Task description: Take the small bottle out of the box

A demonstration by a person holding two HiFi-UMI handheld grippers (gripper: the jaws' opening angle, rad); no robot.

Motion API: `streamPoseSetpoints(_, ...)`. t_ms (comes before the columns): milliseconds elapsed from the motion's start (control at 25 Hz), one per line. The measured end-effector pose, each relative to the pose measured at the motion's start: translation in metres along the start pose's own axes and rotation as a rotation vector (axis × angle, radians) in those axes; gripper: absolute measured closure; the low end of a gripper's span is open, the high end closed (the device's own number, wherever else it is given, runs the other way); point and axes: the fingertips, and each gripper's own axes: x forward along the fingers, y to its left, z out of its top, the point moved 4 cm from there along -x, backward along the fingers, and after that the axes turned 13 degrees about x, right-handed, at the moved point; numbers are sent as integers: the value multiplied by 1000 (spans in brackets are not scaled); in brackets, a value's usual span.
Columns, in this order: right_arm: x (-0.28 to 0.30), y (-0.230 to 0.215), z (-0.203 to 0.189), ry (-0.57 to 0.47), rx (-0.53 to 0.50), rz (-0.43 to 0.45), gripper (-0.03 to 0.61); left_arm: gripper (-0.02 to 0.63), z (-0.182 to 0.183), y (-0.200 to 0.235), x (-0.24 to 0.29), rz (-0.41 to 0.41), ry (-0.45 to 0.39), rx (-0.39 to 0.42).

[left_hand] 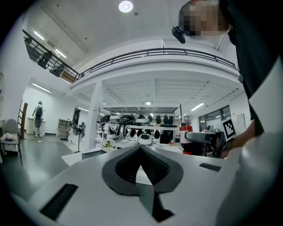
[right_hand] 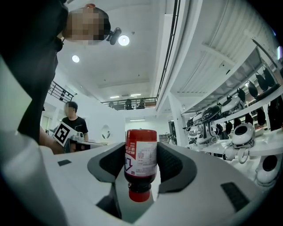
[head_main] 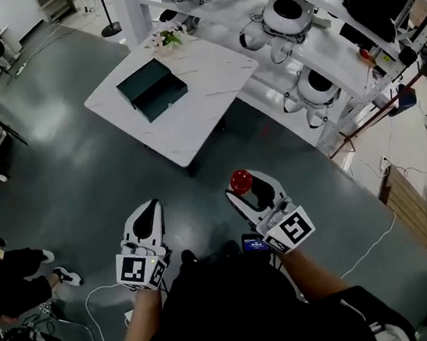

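We judge the extraction step complete: the small bottle is out of the box and clamped between the jaws of the right gripper, with its red cap pointing back toward that gripper's camera and its labelled body projecting past the jaw tips. The left gripper has its jaws closed tip to tip with nothing between them. Both grippers are held close to the person's body, well apart from the white table, where the dark green box lies open in two parts. We expect the next move to be either holding the bottle steady or carrying it to a set-down spot. Either way, the right jaws must stay firmly on the bottle, since it is gripped partway along its length.
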Motion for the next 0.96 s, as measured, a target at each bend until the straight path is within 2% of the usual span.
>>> streamPoseSetpoints(960, -29, -27, 12, -25, 22, -39, 345, 600, 8, -26, 16, -19, 4, -22)
